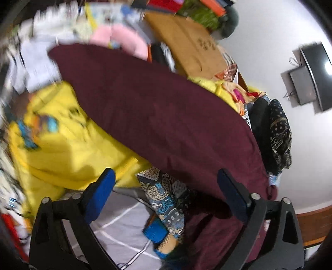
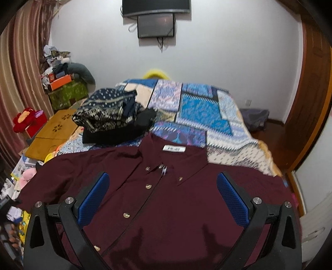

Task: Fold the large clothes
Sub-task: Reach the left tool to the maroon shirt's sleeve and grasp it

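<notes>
A maroon button-up shirt (image 2: 166, 197) lies spread front-up on the bed, collar and white label toward the far wall. My right gripper (image 2: 162, 191) is open and empty, hovering over the shirt's chest, its blue pads either side of the button placket. In the left wrist view the same shirt (image 1: 157, 108) stretches as a wide maroon band across the blurred frame. My left gripper (image 1: 166, 187) is open and empty, near the shirt's near edge, above a patterned blue cloth (image 1: 166, 199).
A yellow printed garment (image 1: 62, 141) lies left of the shirt. A pile of dark patterned clothes (image 2: 112, 118) sits on the patchwork bedspread (image 2: 203, 110) behind the collar. A wooden lap table (image 2: 54, 128) and clutter stand at the left; a wall-mounted screen (image 2: 155, 12) hangs ahead.
</notes>
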